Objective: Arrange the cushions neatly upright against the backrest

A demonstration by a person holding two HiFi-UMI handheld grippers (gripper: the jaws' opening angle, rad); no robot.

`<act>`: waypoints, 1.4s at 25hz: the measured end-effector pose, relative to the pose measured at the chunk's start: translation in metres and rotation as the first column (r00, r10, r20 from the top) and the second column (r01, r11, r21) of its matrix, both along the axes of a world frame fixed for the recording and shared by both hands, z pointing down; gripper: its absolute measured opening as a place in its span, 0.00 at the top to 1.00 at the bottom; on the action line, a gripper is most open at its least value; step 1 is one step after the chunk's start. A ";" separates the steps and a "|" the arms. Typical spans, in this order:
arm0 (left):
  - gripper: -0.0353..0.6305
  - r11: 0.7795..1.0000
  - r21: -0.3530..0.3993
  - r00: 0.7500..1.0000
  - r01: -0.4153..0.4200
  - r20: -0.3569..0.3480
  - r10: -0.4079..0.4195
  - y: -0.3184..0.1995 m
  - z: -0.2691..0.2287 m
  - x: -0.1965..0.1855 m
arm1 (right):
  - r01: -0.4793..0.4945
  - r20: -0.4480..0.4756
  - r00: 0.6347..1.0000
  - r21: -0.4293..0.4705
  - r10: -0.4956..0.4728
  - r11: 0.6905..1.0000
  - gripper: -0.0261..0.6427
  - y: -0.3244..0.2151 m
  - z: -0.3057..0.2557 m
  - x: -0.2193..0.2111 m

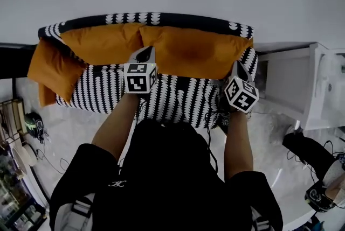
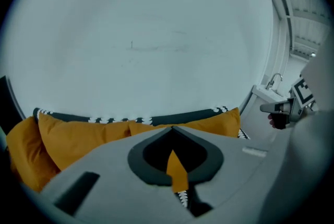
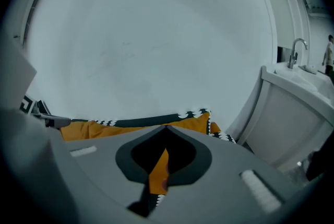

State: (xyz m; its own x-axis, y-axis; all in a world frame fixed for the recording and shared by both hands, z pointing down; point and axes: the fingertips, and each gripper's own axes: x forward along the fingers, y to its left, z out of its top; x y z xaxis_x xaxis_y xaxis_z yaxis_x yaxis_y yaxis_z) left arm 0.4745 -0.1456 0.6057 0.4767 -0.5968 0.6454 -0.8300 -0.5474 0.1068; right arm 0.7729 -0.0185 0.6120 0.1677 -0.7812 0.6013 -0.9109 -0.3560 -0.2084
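A black-and-white patterned sofa (image 1: 178, 99) stands against a white wall. Two orange cushions (image 1: 102, 40) (image 1: 199, 51) lean on its backrest, and a third (image 1: 51, 69) hangs over the left end. My left gripper (image 1: 144, 54) is at the lower edge of the right cushion near the middle, and its jaws meet at the tip (image 2: 172, 128). My right gripper (image 1: 237, 67) is at that cushion's lower right corner, its jaws also closed (image 3: 166, 128). Orange fabric (image 2: 177, 168) shows through the gap behind each tip. I see nothing pinched between the pads.
A white cabinet with a sink (image 1: 302, 84) and tap (image 3: 296, 48) stands just right of the sofa. A dark shelf with clutter (image 1: 13, 138) is at the left. Bags and cables (image 1: 315, 170) lie on the pale floor at the right.
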 end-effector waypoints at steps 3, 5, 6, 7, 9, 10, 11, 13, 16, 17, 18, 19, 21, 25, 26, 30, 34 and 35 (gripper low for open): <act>0.93 0.995 0.073 0.998 -0.062 0.002 0.062 0.014 -0.034 0.007 | 0.051 -0.045 0.998 0.029 -0.049 0.998 0.95 0.002 -0.031 -0.029; 0.93 0.986 0.122 0.994 -0.110 -0.004 0.111 0.026 -0.057 0.010 | 0.090 -0.065 0.994 0.061 -0.086 0.994 0.95 0.001 -0.054 -0.052; 0.93 0.982 0.143 0.992 -0.127 -0.008 0.129 0.032 -0.067 0.011 | 0.112 -0.072 0.992 0.079 -0.106 0.991 0.95 0.000 -0.066 -0.064; 0.93 0.978 0.160 0.990 -0.136 -0.015 0.140 0.038 -0.078 0.009 | 0.135 -0.080 0.989 0.099 -0.127 0.986 0.95 -0.003 -0.078 -0.076; 0.93 0.973 0.189 0.989 -0.135 -0.037 0.144 0.046 -0.099 0.004 | 0.177 -0.089 0.982 0.145 -0.165 0.974 0.95 -0.009 -0.102 -0.101; 0.93 0.971 0.203 0.989 -0.128 -0.051 0.141 0.048 -0.111 0.000 | 0.195 -0.082 0.980 0.170 -0.183 0.966 0.95 -0.013 -0.114 -0.115; 0.93 0.969 0.215 0.988 -0.120 -0.067 0.137 0.050 -0.122 -0.006 | 0.210 -0.069 0.977 0.198 -0.200 0.957 0.95 -0.017 -0.126 -0.130; 0.93 0.966 0.237 0.987 -0.103 -0.097 0.129 0.052 -0.144 -0.021 | 0.235 -0.049 0.972 0.250 -0.230 0.939 0.95 -0.026 -0.150 -0.160; 0.93 0.959 0.272 0.986 -0.077 -0.125 0.114 0.050 -0.180 -0.050 | 0.263 -0.067 0.965 0.310 -0.255 0.913 0.95 -0.039 -0.187 -0.203; 0.93 0.956 0.284 0.985 -0.068 -0.133 0.109 0.048 -0.191 -0.062 | 0.272 -0.075 0.962 0.330 -0.262 0.904 0.95 -0.043 -0.199 -0.218; 0.93 0.952 0.299 0.984 -0.060 -0.143 0.107 0.047 -0.204 -0.074 | 0.281 -0.084 0.959 0.349 -0.269 0.894 0.95 -0.046 -0.211 -0.234; 0.93 0.948 0.314 0.983 -0.053 -0.152 0.105 0.045 -0.217 -0.085 | 0.292 -0.094 0.956 0.366 -0.277 0.884 0.95 -0.050 -0.223 -0.250; 0.93 0.937 0.347 0.982 -0.039 -0.161 0.100 0.042 -0.239 -0.107 | 0.312 -0.116 0.950 0.392 -0.290 0.866 0.95 -0.055 -0.245 -0.280; 0.94 0.914 0.406 0.980 -0.004 -0.181 0.085 0.036 -0.274 -0.143 | 0.349 -0.172 0.937 0.445 -0.304 0.825 0.95 -0.063 -0.292 -0.333; 0.94 0.908 0.419 0.977 0.003 -0.195 0.087 0.034 -0.283 -0.148 | 0.364 -0.194 0.931 0.458 -0.308 0.811 0.95 -0.066 -0.304 -0.344; 0.94 0.892 0.453 0.967 0.009 -0.230 0.107 0.027 -0.311 -0.158 | 0.409 -0.255 0.912 0.491 -0.322 0.769 0.95 -0.074 -0.336 -0.371; 0.94 0.886 0.464 0.976 -0.003 -0.193 0.104 0.027 -0.314 -0.168 | 0.409 -0.259 0.911 0.481 -0.321 0.775 0.95 -0.074 -0.337 -0.381; 0.94 0.885 0.466 0.975 -0.007 -0.193 0.109 0.028 -0.313 -0.168 | 0.407 -0.257 0.912 0.478 -0.319 0.779 0.95 -0.074 -0.336 -0.382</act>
State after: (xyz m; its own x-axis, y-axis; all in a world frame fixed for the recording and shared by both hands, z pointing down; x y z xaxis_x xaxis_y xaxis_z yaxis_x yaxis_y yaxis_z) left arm 0.3060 -0.1179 0.2924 0.6114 -0.7689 0.1871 -0.7823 -0.6229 -0.0033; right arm 0.3910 -0.0921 0.2759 -0.1359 -0.9867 0.0890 -0.9858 0.1258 -0.1109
